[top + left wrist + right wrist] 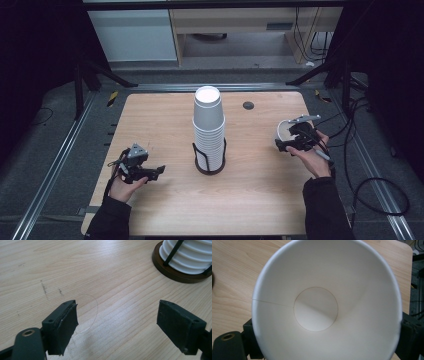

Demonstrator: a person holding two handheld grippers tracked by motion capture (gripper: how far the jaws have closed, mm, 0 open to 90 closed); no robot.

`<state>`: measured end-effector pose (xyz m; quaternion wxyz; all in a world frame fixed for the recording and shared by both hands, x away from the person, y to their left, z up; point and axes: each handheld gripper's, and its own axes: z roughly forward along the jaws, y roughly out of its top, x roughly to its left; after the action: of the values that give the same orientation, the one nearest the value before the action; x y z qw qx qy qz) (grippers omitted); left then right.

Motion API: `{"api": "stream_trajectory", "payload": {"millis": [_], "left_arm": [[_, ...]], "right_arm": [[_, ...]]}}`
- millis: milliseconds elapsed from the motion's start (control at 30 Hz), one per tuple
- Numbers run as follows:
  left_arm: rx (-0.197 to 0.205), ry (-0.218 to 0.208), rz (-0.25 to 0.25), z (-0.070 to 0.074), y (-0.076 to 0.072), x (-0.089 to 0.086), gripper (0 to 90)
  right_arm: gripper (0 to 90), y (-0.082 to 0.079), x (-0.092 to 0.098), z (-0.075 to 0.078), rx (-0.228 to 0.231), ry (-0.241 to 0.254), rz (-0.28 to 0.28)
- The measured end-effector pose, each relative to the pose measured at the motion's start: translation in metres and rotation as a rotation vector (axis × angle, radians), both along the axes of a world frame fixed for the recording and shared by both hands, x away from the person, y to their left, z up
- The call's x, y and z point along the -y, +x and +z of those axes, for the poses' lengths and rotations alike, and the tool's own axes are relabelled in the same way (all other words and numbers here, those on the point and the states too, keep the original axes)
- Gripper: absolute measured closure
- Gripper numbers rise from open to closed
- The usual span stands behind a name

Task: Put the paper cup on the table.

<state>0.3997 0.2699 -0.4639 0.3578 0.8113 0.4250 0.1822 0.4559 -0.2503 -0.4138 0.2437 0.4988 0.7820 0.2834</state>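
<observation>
A pale wooden counter (165, 115) carries a tall stack of white paper cups (209, 127) in a black wire holder, between both claws. Right claw (295, 138) pinches one white paper cup (324, 305) (mouth toward its camera); gentle pressure should avoid crushing it. Left claw (117, 325) hovers spread, empty.

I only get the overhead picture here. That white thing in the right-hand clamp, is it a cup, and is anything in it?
Observer: Yes, a paper cup; the right gripper view looks straight into it, and it's empty.
Operator: And the left clamp, holding anything?
Observer: No. The left gripper has its jaws wide apart over bare table.
Operator: What does the cup stack sit on?
Observer: A round dark brown base with black wire uprights.
</observation>
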Motion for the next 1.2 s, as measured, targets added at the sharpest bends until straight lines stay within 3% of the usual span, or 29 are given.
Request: {"api": "stream_trajectory", "payload": {"millis": [300, 700, 1200], "left_arm": [[-0.009, 0.012, 0.006, -0.001, 0.001, -0.002, 16.0], [-0.017, 0.026, 0.018, -0.003, 0.002, -0.003, 15.5], [-0.024, 0.033, 0.009, -0.004, 0.002, -0.003, 15.1]], "right_arm": [[10.0, 0.015, 0.011, -0.010, -0.077, -0.042, -0.068], [9.5, 0.024, 0.015, -0.021, -0.151, -0.107, -0.082], [8.4, 0.029, 0.019, -0.027, -0.180, -0.106, -0.080]]}}
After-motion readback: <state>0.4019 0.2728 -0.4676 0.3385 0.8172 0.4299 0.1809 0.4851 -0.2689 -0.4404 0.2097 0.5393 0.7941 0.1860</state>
